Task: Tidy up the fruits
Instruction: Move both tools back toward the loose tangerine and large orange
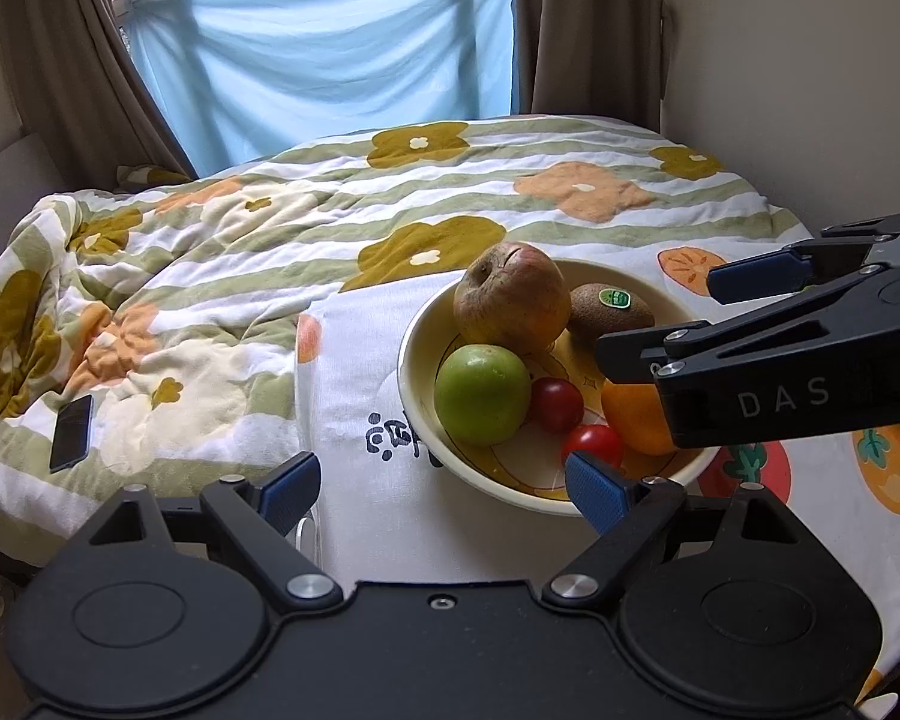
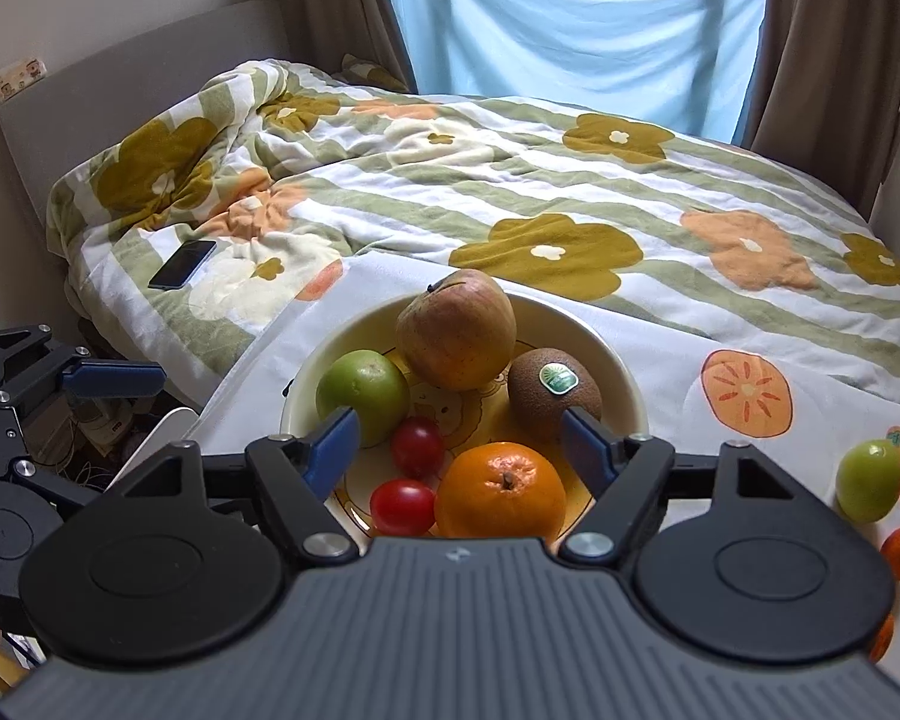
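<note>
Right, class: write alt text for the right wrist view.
An open claw hovers over a cream bowl holding an orange, apple, kiwi, green fruit and two cherry tomatoes, on a bed.

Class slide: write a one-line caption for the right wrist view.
Open right tongs hover over a bowl holding an orange, apple and kiwi.
</note>
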Tool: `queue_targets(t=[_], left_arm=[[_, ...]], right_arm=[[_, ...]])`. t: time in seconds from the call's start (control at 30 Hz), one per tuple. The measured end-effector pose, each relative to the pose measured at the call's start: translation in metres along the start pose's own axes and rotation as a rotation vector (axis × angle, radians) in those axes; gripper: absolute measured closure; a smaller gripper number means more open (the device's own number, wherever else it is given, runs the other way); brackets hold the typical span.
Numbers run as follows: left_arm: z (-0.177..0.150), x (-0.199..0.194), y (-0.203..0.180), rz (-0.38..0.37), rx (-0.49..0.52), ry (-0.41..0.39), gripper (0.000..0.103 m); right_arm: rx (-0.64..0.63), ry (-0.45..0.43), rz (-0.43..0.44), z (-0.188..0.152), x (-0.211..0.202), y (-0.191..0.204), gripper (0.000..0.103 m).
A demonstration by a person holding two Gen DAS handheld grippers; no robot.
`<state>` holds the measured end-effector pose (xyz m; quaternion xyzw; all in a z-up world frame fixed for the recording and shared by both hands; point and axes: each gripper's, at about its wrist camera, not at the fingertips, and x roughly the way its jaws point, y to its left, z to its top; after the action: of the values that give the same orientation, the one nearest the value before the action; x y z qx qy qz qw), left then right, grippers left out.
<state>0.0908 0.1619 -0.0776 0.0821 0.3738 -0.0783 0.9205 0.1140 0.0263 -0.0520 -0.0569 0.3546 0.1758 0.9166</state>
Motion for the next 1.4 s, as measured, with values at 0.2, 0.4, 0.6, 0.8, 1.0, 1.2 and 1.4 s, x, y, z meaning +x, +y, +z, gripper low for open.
queue_targets(t=[0.2,0.4,0.6,0.8,1.0,1.2,1.4], left_arm=[[0.014,-0.02,-0.012,0.017,0.008,-0.04,0.01],[0.02,-0.037,-0.038,0.056,0.022,-0.084,0.0],[0.024,-0.047,-0.078,0.082,0.004,-0.084,0.0],[0.029,-0.056,-0.132,0.049,-0.037,-0.101,0.0],[0.031,-0.055,-0.19,0.007,-0.059,-0.114,0.0],[0.029,-0.039,-0.247,-0.028,-0.054,-0.099,0.001],[0.025,-0.006,-0.296,-0.067,-0.025,-0.06,0.01]], right_arm=[[0.06,-0.032,-0.027,0.004,-0.028,-0.016,0.0],[0.098,-0.058,-0.05,-0.004,-0.056,-0.044,0.0],[0.089,-0.093,-0.078,-0.022,-0.094,-0.087,0.0],[0.094,-0.1,-0.101,-0.045,-0.125,-0.142,0.0],[0.103,-0.097,-0.154,-0.074,-0.146,-0.2,0.0],[0.142,-0.075,-0.18,-0.102,-0.15,-0.259,0.0],[0.154,-0.049,-0.194,-0.129,-0.137,-0.305,0.0]])
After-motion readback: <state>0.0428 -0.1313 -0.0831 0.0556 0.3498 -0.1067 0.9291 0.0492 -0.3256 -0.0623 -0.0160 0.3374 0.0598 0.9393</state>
